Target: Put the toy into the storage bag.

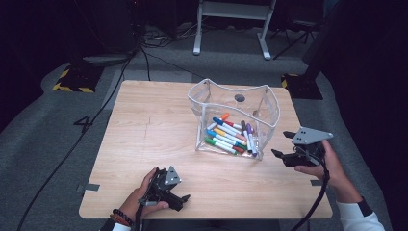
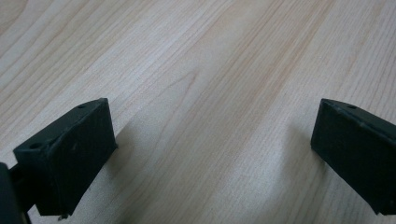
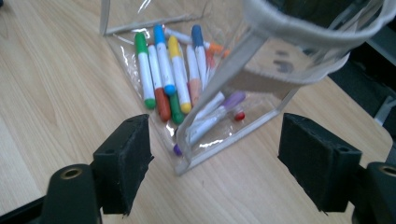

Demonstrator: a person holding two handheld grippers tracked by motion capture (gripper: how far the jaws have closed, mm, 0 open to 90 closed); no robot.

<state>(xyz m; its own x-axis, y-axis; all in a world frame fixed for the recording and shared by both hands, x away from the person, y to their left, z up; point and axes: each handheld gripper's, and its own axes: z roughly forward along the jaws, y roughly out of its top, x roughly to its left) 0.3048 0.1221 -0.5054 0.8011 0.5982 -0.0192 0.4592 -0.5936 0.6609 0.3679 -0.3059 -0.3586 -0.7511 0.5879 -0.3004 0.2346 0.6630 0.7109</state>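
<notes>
On the pale wooden tabletop (image 1: 154,139) stood a clear plastic pouch with a white-trimmed open top (image 1: 234,118), set toward the far right of the surface. Inside it lay a loose heap of coloured felt-tip markers (image 1: 230,135) with white barrels, their caps green, blue, yellow, orange, red and purple. Just beside the pouch's near right corner hung the right gripper (image 1: 284,143), held in the person's right hand (image 1: 327,168), its jaws standing wide apart with nothing between the pads. From the right gripper view, the pouch (image 3: 224,93) rose directly ahead, its near bottom corner lying between the two black jaws but apart from both, and the markers (image 3: 168,70) showed through its clear wall, a purple-capped one nearest that corner. Near the front edge of the tabletop, well apart from the pouch, the left gripper (image 1: 180,190) lay low in the person's left hand (image 1: 144,192). Its jaws were also spread wide, and the left gripper view showed bare wood grain (image 2: 210,93) between them, the pads close above the surface.
</notes>
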